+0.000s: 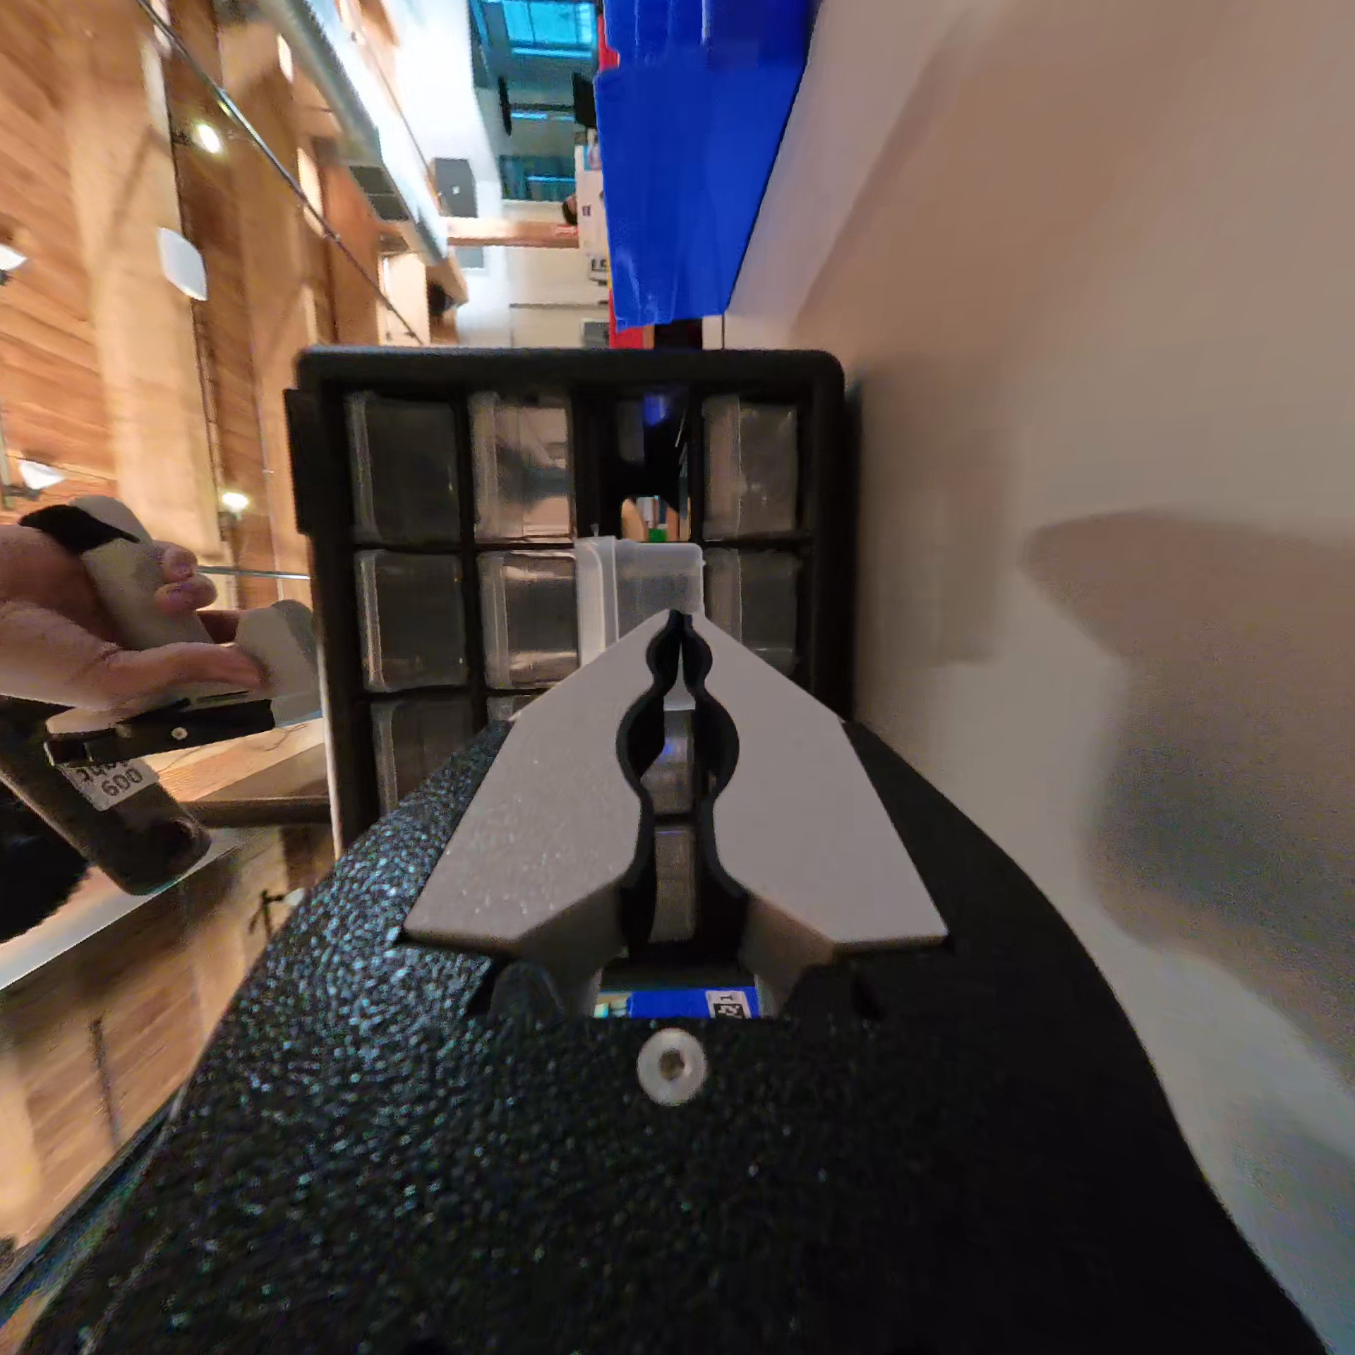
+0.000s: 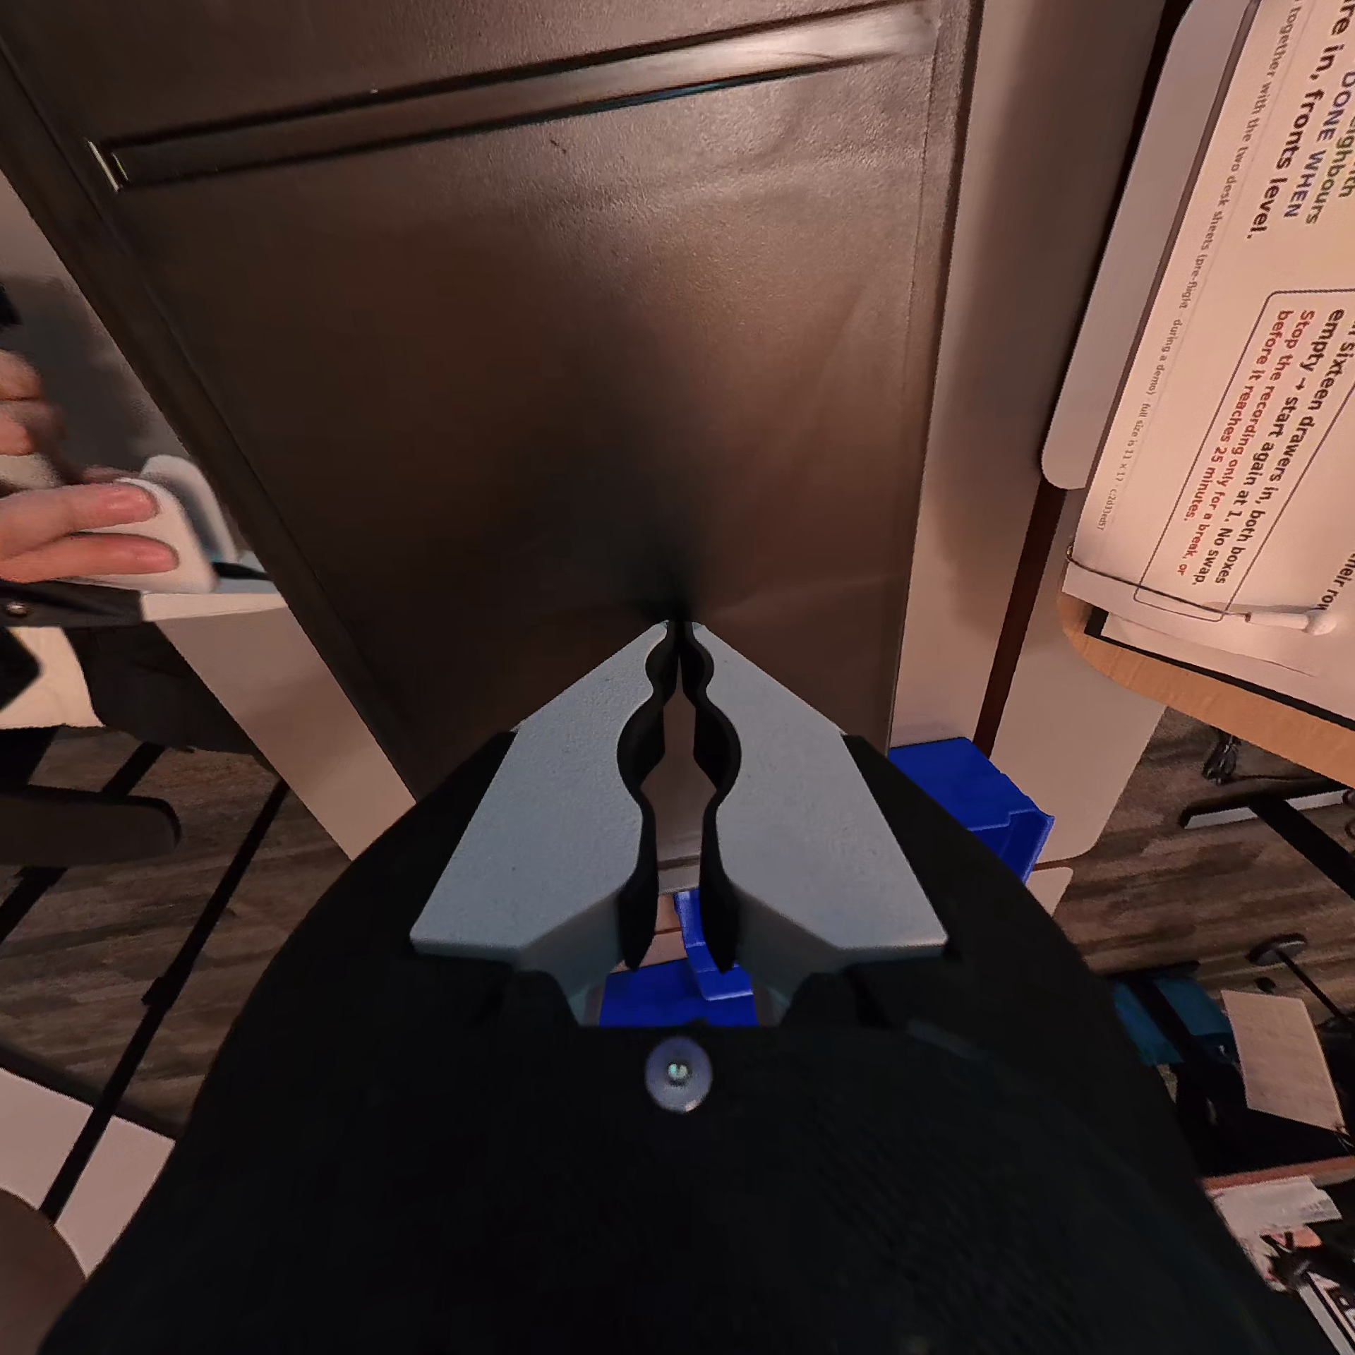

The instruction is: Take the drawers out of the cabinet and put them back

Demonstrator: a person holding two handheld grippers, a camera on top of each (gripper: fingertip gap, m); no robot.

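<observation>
- Gripping is the current state of your left gripper [image 1: 682, 623]: its fingers are closed on the front tab of a clear drawer [image 1: 645, 586], which lies directly ahead of the tips.
- That drawer sticks partway out of the black cabinet [image 1: 572, 366], in a middle row, with an empty slot [image 1: 645, 454] in the neighbouring row beside it.
- The left wrist view is rolled sideways, so treat the table [image 1: 1100, 660] as the surface running along its right edge.
- Your right gripper [image 2: 678, 627] has its fingers closed with nothing between them; the tips press against the dark flat panel of the cabinet [image 2: 550, 366], apparently bracing it.
- Key relation: the drawer's long axis runs in line with the left fingers, straight into its slot.
- Judgement: any pull or push should follow that axis; a sideways tilt could jam the drawer in its guides.
- The left gripper is the one on the drawer; the right serves only as a brace.
- Whether the drawer is going out or in cannot be told.
</observation>
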